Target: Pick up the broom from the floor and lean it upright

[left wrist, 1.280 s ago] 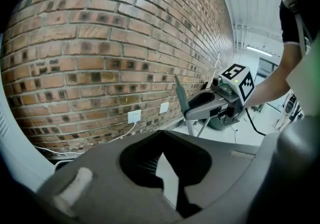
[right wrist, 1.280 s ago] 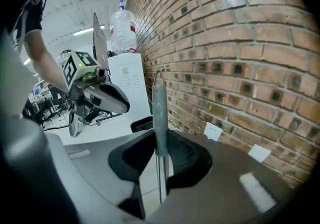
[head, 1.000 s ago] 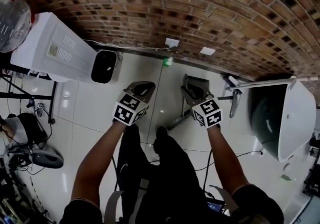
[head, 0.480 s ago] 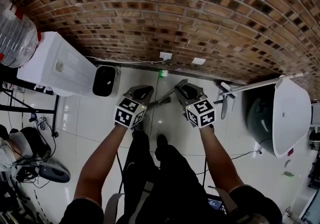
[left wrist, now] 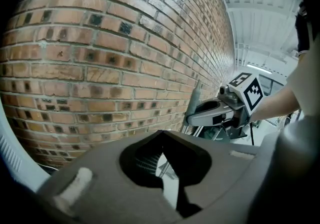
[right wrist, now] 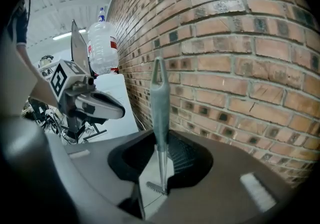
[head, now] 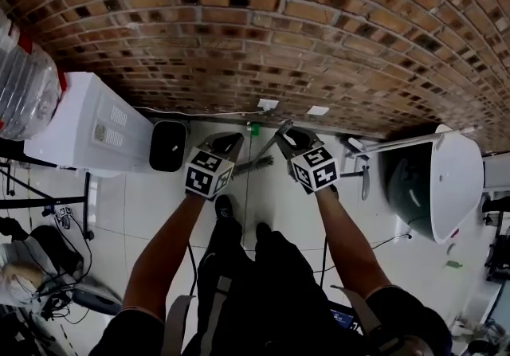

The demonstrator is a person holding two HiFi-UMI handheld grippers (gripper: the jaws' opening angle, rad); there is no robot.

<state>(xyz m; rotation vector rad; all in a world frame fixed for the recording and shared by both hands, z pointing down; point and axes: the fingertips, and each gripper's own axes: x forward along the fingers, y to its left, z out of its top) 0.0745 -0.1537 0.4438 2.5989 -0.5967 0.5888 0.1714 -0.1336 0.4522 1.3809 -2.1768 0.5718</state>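
Observation:
The broom (right wrist: 160,97) stands almost upright between my right gripper's (right wrist: 160,140) jaws, which are shut on its grey-green handle. Its thin metal shaft runs down to the small brush head (right wrist: 156,188) below. In the head view the brush head (head: 255,163) hangs between both grippers, close to the brick wall (head: 263,36). My left gripper (head: 227,146) is level with the right gripper (head: 288,138) and beside it. Its tips (left wrist: 161,135) meet with nothing in them. From the left gripper view the broom handle (left wrist: 194,98) rises out of the right gripper (left wrist: 200,115).
A white water dispenser (head: 80,127) with a bottle stands at the left, a black bin (head: 167,146) next to it. A white dish-shaped stand (head: 450,187) fills the right. Wall sockets (head: 268,104) sit low on the bricks. The person's shoes (head: 225,207) are on the tiled floor.
Both grippers have risen and moved toward the wall. The broom has come up off the floor in the right gripper, and its handle now points upward.

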